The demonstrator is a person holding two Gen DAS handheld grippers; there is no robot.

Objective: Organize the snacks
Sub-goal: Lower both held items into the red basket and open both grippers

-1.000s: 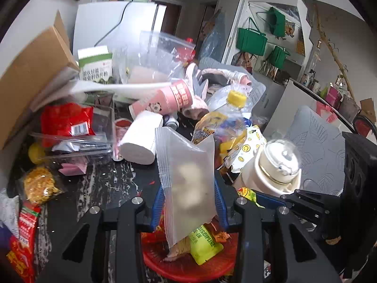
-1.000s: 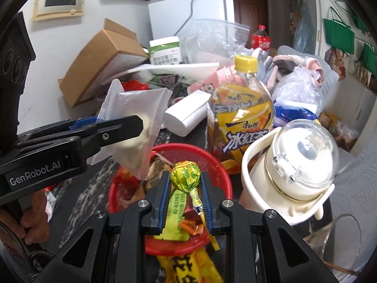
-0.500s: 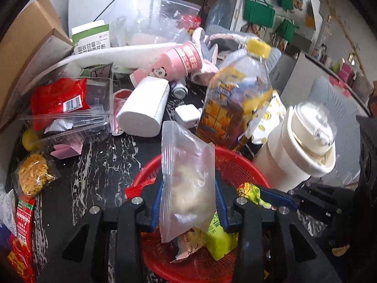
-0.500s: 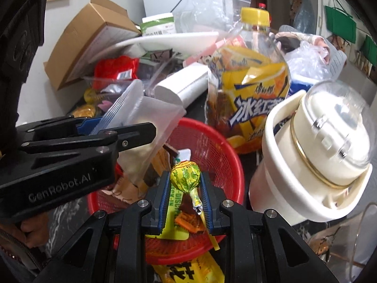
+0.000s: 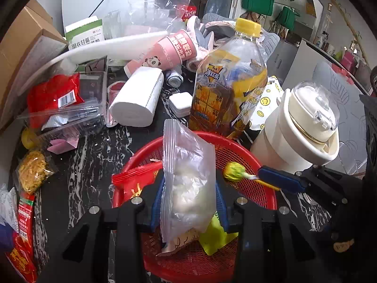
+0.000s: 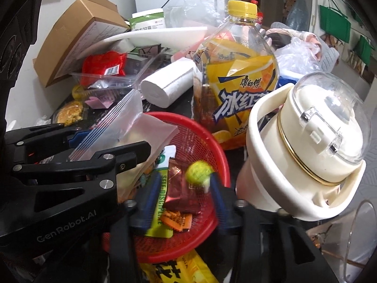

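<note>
A red mesh basket [image 5: 235, 143] [image 6: 188, 120] with several snack packets sits on the dark marble table. My left gripper [image 5: 189, 188] [image 6: 106, 141] hangs over it with a clear zip bag [image 5: 188, 172] [image 6: 132, 122] of white snack upright between its pads. The jaws are opening slightly, but the pads still press on the bag. My right gripper [image 6: 183, 184] [image 5: 278, 180] is over the basket's near right side with its jaws opening. A yellow-green lollipop [image 6: 199, 173] [image 5: 233, 168] is blurred between them, close to the right finger and not clamped.
A tall iced-tea bottle [image 6: 238, 77] stands just behind the basket. A cream jug with a clear dome lid [image 6: 306, 141] crowds its right side. A paper roll [image 5: 136, 99], a clear tray with a red packet [image 5: 54, 94] and a cardboard box [image 6: 77, 30] lie behind and left. Loose snack packets [image 5: 33, 174] sit at the left edge.
Both grippers have sunk closer to the basket. The right jaws, shut on the lollipop before, have spread and the lollipop has slipped toward the right finger. The left still holds the bag.
</note>
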